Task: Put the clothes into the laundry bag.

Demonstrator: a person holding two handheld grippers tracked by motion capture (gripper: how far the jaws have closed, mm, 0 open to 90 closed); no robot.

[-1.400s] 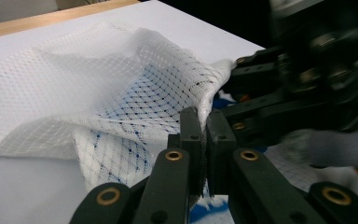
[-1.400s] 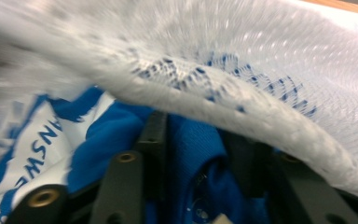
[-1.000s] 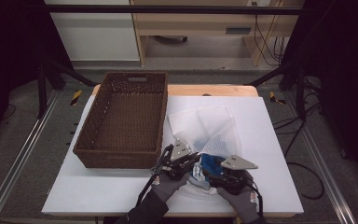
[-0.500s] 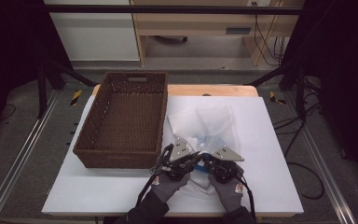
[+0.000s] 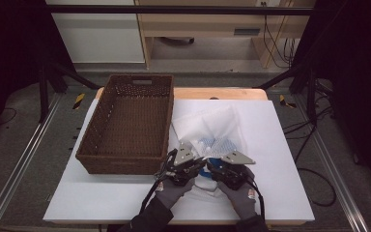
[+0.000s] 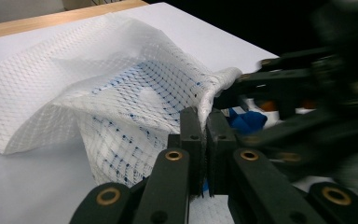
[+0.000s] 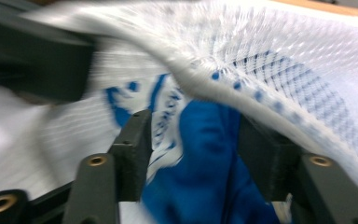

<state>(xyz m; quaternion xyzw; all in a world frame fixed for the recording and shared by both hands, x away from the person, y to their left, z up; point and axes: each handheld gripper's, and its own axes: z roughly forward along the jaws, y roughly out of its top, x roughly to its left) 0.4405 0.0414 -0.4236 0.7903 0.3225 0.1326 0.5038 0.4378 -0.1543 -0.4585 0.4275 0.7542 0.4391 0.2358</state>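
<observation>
White mesh bag [image 5: 212, 128] lies on the white table [image 5: 280, 159], just right of the wicker basket [image 5: 130, 125], its near edge lifted betw. the two grippers at the front of the table. Left gripper [image 6: 204, 122] is clenched on the bag's rim; mesh fabric pinched betw. its black jaws in the left gripper view. Right gripper [image 7: 193, 135] sits just beside it at the bag's mouth, jaws apart and just been opening, w/ blue cloth [image 7: 209, 140] betw. them; pads not pressing on it as far as the blurred right gripper view shows. Blue-patterned cloth shows thru the mesh.
</observation>
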